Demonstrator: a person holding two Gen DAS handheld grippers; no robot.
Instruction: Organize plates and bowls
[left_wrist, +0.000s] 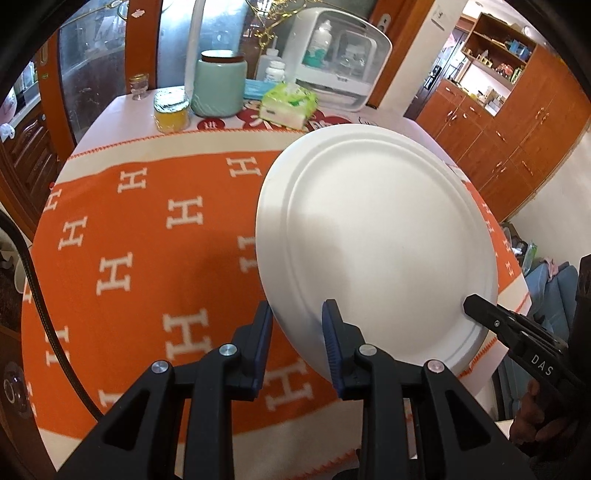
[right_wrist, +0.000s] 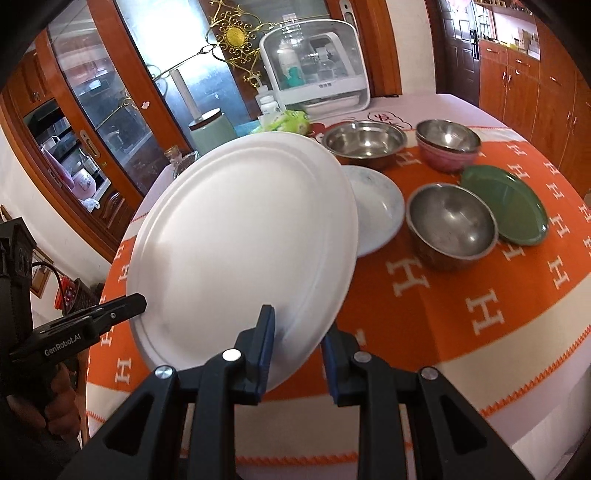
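Black gripper arms with blue pads fill the bottom of both wrist views. From the left wrist view, the left gripper has its pads closed on the near rim of a big white plate, one pad under the rim and one over it. From the right wrist view, the right gripper pinches the same white plate at its rim in the same way. Held by both, the plate hangs tilted above a table covered with an orange cloth patterned with white letters "H".

Each gripper shows in the other's view: the right one's side reads "DAS", the left one's reads "GenRobot.AI".

Behind the held plate, on the cloth, lie a smaller white plate, a green plate and a steel bowl between them. Farther back stand a wide steel bowl and a steel bowl nested in a pink bowl.

At the table's far edge stand a pale green jar, a yellow jar, a green tissue pack and a white cabinet with a clear door; their labels are too small to read.
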